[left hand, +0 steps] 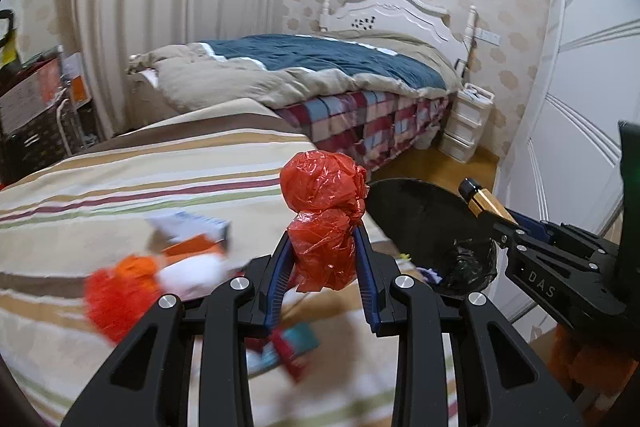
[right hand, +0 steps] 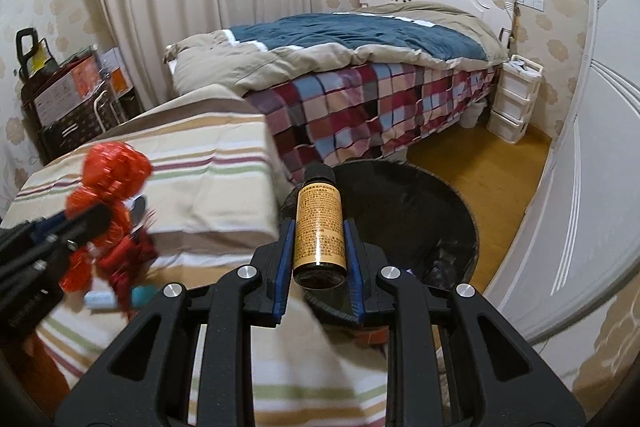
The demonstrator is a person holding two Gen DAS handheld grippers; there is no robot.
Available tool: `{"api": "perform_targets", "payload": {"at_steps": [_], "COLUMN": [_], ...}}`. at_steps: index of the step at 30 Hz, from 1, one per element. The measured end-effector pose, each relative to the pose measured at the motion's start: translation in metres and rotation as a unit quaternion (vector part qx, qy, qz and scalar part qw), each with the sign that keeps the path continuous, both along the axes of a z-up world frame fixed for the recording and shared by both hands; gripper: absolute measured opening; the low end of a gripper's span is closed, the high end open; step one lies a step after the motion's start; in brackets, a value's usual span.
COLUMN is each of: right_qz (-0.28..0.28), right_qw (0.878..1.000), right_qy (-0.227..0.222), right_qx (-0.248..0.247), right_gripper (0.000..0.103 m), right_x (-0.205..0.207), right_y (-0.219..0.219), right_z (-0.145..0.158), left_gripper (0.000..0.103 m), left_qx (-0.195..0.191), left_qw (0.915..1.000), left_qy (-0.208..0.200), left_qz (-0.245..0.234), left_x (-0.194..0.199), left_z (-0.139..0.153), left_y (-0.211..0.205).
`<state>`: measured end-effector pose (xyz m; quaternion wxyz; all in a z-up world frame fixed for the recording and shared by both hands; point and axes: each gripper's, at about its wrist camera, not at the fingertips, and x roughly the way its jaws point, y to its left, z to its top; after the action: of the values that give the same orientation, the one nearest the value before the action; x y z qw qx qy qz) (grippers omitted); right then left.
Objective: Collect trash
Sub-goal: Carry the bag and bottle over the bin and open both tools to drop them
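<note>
My left gripper [left hand: 323,231] is shut on a crumpled red plastic bag [left hand: 323,211] and holds it above the striped surface [left hand: 120,179]. My right gripper [right hand: 319,227] is shut on a small bottle with a gold label and a black cap [right hand: 319,223]. The bottle points over the black-lined trash bin [right hand: 432,211]. In the left wrist view the bin [left hand: 424,211] is just right of the bag, and the right gripper [left hand: 486,205] reaches in above it. The red bag [right hand: 108,195] also shows at the left of the right wrist view.
Blurred trash lies on the striped surface: an orange and white box [left hand: 192,239], a red-orange wad [left hand: 116,291], a teal and red packet [left hand: 292,347]. A bed with a plaid cover [right hand: 360,107] stands behind. White drawers [right hand: 516,99] and a white wardrobe [right hand: 592,147] are at the right.
</note>
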<state>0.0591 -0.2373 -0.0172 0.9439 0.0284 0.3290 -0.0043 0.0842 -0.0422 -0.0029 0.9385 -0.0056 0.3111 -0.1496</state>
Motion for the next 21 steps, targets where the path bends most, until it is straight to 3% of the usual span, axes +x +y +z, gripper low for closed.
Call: {"api": "perform_targets", "payload": {"at_steps": [11,21], "right_qz": [-0.03,-0.043], "right_qw": [1.0,0.999], "right_qy": [0.005,0.027], "right_qx": [-0.005,0.001], "right_gripper": [0.023,0.023], "right_x": [0.048,0.078], "right_y": [-0.044,-0.065], "right_z": [-0.022,-0.047], "left_gripper": [0.033,0.035], "left_qx": [0.017,0.045], "left_qw": [0.9991,0.9972], "left_qy": [0.03,0.049], "left_qz": [-0.024,-0.035], "left_x": [0.063,0.087], "left_z": [-0.027,-0.047], "left_y": [-0.065,-0.097]}}
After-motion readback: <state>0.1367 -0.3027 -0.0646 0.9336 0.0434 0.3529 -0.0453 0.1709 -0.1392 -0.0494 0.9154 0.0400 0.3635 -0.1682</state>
